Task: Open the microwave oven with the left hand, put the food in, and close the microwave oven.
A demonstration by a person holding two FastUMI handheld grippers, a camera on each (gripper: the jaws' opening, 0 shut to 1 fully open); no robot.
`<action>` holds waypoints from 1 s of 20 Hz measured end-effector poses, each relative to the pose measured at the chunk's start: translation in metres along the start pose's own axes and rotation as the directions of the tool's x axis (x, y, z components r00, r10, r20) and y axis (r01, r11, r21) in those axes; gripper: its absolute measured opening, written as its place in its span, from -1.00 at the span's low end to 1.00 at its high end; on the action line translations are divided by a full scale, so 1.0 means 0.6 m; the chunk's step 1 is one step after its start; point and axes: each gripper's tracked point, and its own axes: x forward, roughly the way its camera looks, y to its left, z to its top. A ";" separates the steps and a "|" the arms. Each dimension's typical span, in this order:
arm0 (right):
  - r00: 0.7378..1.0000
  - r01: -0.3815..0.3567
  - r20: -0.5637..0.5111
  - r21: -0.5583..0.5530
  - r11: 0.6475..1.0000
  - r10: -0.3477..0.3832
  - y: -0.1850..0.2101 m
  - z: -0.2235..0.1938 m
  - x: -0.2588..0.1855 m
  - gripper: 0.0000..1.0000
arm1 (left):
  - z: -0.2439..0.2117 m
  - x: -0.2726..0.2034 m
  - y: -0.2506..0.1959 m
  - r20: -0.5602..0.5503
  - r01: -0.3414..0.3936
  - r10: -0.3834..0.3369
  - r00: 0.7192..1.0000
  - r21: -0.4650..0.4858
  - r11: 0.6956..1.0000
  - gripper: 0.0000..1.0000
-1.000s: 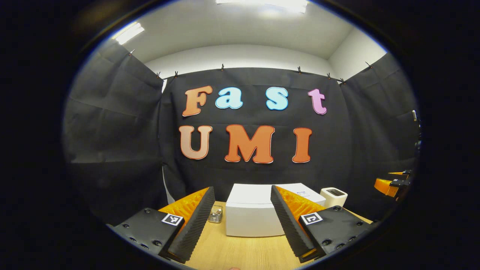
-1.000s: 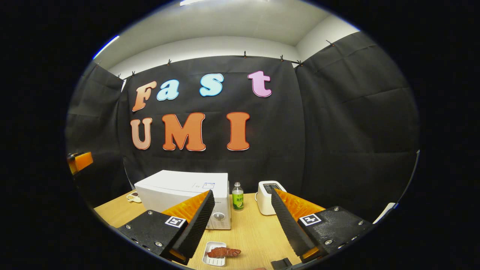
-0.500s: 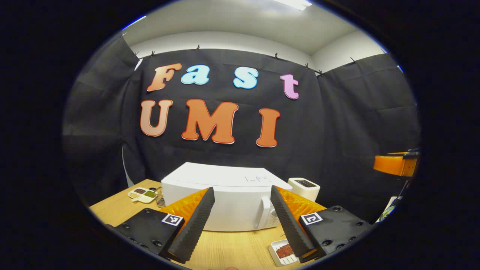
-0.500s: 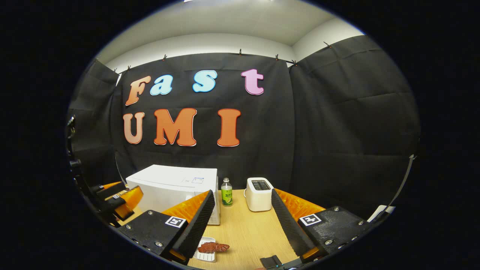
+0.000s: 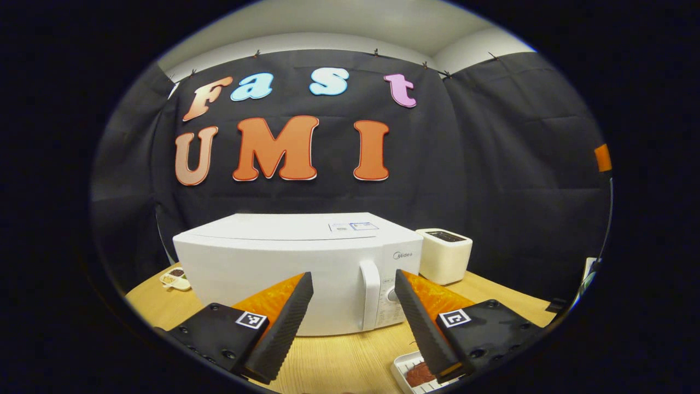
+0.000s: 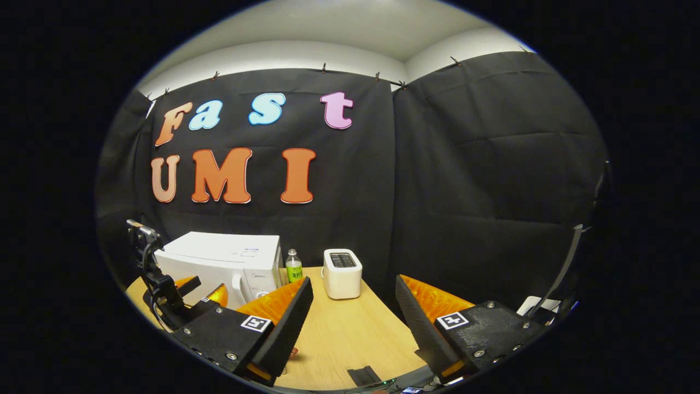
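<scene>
The white microwave (image 5: 284,273) stands shut on the wooden table (image 5: 339,361), its vertical handle (image 5: 370,293) to the right of the door. My left gripper (image 5: 351,279) is open and faces the microwave front, a short way off, with the handle showing between its fingers. The food, a reddish-brown piece on a small white tray (image 5: 418,373), lies on the table partly under my left gripper's right finger. In the right gripper view the microwave (image 6: 224,262) sits at the left with the left gripper (image 6: 183,298) before it. My right gripper (image 6: 353,282) is open and holds nothing.
A white toaster (image 5: 444,254) stands right of the microwave, and a small green-labelled bottle (image 6: 294,266) stands between the two. A little dish (image 5: 176,277) lies left of the microwave. A flat black object (image 6: 365,375) rests near the table's front edge.
The left gripper has swung round and come closer to the microwave's front, so the handle now shows between its fingers. The right gripper has turned to the right; the food has slipped behind its left finger.
</scene>
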 end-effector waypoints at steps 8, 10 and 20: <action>0.998 0.039 -0.047 -0.043 0.998 -0.041 -0.033 -0.029 0.004 0.89 | -0.069 0.087 -0.040 -0.034 0.009 -0.009 0.999 -0.017 1.000 0.90; 0.997 0.045 -0.054 -0.048 0.998 -0.047 -0.037 -0.036 0.004 0.89 | -0.087 0.101 -0.044 -0.061 0.007 -0.009 0.998 -0.019 1.000 0.76; 0.996 0.039 -0.076 -0.022 0.999 -0.040 -0.037 -0.051 -0.007 0.89 | -0.126 0.119 -0.049 -0.125 0.025 -0.026 0.992 -0.009 1.000 -0.43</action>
